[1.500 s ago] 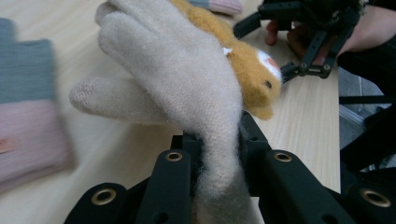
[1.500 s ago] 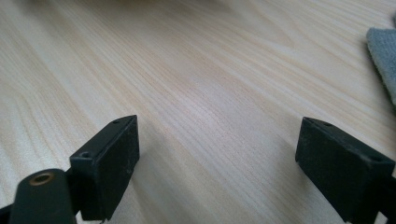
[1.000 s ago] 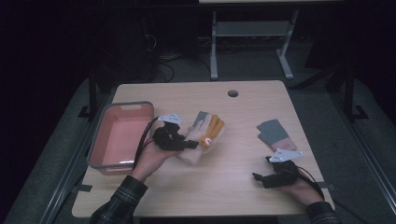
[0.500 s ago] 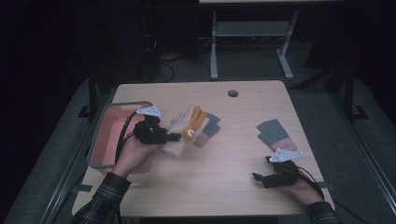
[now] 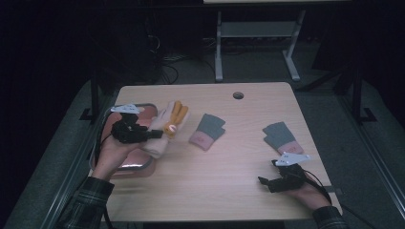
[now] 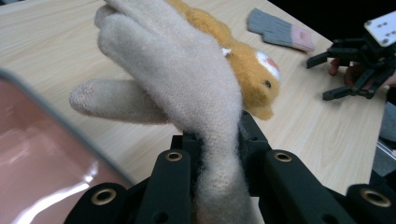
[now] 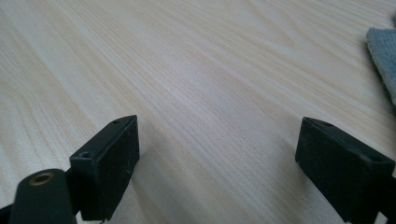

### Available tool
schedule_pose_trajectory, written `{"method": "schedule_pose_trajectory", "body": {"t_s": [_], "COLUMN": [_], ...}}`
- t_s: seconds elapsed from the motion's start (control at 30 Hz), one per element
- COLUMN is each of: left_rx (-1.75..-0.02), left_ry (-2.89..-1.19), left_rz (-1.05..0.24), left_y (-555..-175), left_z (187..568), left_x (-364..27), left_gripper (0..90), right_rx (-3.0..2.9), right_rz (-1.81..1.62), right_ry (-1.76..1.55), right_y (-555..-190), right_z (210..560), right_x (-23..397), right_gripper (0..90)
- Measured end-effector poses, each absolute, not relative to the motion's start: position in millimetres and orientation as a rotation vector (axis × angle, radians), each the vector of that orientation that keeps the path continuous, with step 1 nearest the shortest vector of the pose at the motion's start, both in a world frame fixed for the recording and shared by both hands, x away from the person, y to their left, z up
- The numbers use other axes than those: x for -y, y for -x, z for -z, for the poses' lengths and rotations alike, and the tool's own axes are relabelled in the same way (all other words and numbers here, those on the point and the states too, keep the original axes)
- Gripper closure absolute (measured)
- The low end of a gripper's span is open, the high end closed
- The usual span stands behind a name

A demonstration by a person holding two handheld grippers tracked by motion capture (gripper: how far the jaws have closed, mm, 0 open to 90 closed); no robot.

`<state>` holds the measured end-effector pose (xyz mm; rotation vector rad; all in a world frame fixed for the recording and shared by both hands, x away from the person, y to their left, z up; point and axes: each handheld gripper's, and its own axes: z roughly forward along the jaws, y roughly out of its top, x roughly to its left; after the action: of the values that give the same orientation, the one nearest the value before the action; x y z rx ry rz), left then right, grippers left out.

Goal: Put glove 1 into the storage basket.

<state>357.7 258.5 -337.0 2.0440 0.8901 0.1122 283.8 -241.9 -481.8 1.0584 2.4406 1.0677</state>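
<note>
At the left edge of the table, the pink tray sits partly under the person's left hand. The left gripper is clenched on a cream glove; the left gripper view shows the cuff pinched between the two black jaws, with the fingers of the glove standing free above them. An orange glove lies against the cream one and appears to be carried with it, though whether it is separately gripped cannot be told. In the high view the pair hangs at the tray's right rim, partly over the wood.

Judgement: the step in hand is the transport of this glove pair toward the tray. The next move calls for bringing the gripper fully over the tray's interior, lowering it, and then opening the jaws so both gloves drop inside and do not drape over the rim.

Pose, left: the forearm enters from the bottom left, with the gripper held level and pointing right.

Toward the middle, a grey glove with a pink cuff lies flat on the wood. A second grey glove lies further right.

At the near right corner, the right gripper rests low over bare table, released, its jaws standing wide with nothing between them. It points left, near the second grey glove but apart from it.
</note>
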Motion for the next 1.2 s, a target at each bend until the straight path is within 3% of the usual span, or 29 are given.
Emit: {"method": "schedule_pose_trajectory", "body": {"t_s": [0.57,1.2], "left_rx": [-1.066,-1.261], "left_ry": [-1.963,-2.005], "left_rz": [-0.171,-0.144], "left_y": [-358.5,-375.2], "left_z": [350.6,391.7], "left_x": [-325.2,-348.8], "left_gripper": [77.2,76.7], "right_rx": [-2.440,-2.440], "right_rz": [-1.067,-1.069], "right_ry": [-1.058,-1.060], "right_y": [-283.9,-283.8], "right_z": [481.8,481.8], "right_x": [241.9,241.8], "right_gripper": [13.1,13.1]}}
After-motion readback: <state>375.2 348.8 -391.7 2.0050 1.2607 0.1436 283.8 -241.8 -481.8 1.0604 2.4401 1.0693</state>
